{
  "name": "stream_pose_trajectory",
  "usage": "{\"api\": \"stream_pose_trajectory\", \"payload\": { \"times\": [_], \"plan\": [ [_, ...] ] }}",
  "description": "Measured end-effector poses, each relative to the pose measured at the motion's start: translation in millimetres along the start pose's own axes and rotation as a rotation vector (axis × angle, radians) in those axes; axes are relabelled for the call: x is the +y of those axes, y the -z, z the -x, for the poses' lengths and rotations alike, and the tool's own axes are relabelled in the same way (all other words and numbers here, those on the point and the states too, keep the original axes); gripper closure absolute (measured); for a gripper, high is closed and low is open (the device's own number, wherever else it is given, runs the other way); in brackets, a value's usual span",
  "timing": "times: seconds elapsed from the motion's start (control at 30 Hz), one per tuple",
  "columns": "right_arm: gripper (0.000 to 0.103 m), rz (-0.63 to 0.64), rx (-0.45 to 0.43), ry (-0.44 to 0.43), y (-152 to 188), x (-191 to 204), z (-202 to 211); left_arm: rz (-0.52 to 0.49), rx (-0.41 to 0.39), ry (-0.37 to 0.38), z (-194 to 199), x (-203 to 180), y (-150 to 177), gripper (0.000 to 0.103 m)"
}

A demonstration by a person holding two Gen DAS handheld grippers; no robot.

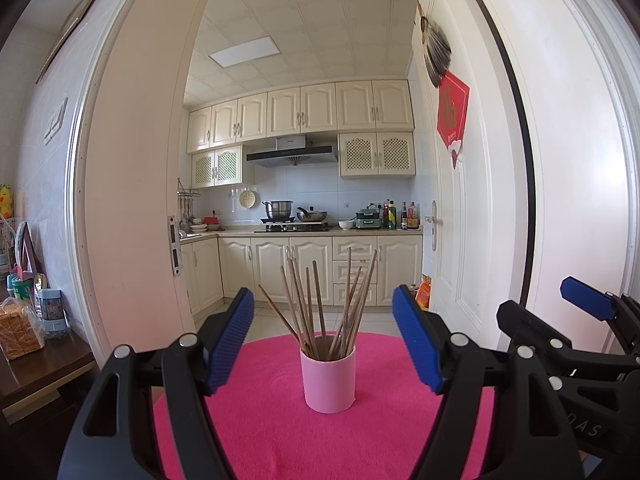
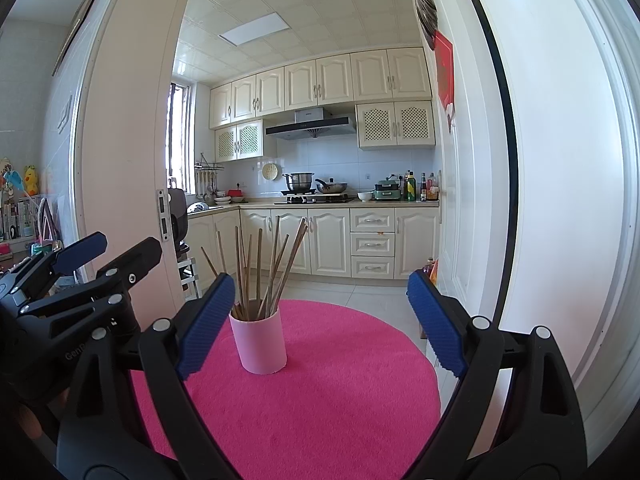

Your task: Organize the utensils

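Note:
A pink cup (image 1: 329, 382) stands upright on a round pink mat (image 1: 280, 440) and holds several wooden chopsticks (image 1: 316, 304) that fan out of its top. My left gripper (image 1: 323, 336) is open and empty, a little short of the cup, which sits between its blue pads. My right gripper (image 2: 320, 316) is open and empty too; the cup (image 2: 261, 344) with chopsticks (image 2: 260, 268) stands ahead, nearer its left pad. The right gripper also shows at the right of the left wrist view (image 1: 568, 332), and the left gripper at the left of the right wrist view (image 2: 80, 280).
The mat (image 2: 320, 400) covers a small round table. A dark side table (image 1: 36, 364) with a bread bag and jars stands to the left. A white door (image 1: 580, 160) is close on the right. A kitchen with cabinets and stove lies beyond the doorway.

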State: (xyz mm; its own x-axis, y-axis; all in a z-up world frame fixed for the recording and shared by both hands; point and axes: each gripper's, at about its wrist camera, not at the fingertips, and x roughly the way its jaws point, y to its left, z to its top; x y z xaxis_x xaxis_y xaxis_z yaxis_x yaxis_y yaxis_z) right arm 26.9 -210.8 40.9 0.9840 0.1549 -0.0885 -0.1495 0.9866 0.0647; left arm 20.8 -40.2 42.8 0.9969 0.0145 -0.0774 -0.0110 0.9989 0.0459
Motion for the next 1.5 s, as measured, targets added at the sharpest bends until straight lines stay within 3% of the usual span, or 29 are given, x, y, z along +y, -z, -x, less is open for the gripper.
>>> {"api": "stream_pose_trajectory", "payload": {
  "times": [1.5],
  "plan": [
    [0.016, -0.007, 0.018, -0.012, 8.6, 2.3, -4.0, 0.001, 0.008, -0.001, -5.2, 0.8, 6.8, 0.032]
  ]
}}
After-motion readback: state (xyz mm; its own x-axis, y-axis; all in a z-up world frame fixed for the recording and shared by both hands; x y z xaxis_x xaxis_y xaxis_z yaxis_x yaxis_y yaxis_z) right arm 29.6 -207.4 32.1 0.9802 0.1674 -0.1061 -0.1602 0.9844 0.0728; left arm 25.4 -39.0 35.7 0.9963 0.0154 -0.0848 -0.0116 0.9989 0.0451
